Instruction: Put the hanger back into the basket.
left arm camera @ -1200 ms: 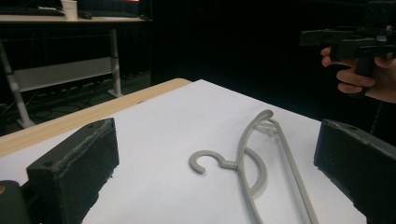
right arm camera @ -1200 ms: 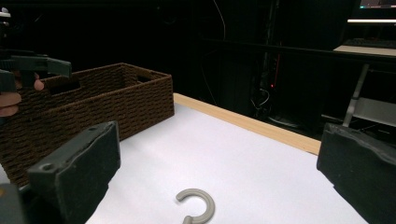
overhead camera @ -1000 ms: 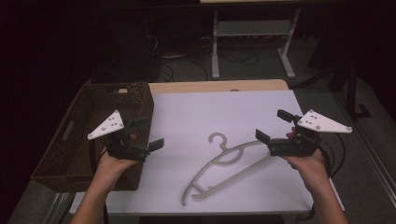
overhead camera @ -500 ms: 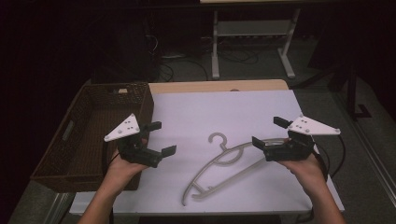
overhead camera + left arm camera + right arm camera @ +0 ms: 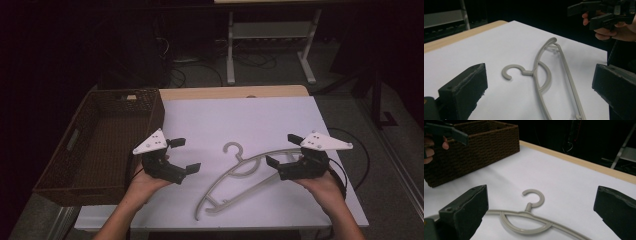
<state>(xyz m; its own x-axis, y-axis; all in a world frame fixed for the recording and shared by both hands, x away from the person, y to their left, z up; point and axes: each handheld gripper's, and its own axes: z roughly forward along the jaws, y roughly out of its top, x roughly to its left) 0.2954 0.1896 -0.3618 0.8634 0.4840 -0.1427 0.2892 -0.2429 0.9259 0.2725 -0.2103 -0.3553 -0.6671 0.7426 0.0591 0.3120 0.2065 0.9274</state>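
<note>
Both grippers have edged inward toward the grey hanger (image 5: 240, 175) lying flat. Left gripper (image 5: 182, 155) at nine o'clock and right gripper (image 5: 282, 150) at three o'clock flank it, jaws spread wide, likely readying a two-sided pickup.

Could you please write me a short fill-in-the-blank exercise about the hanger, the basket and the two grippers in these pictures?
1. The grey hanger lies flat on the ___ table cover.
2. The brown wicker basket stands at the table's ___ side.
3. The jaws of the left gripper and the right gripper are both ___.

Missing words: white; left; open
</note>
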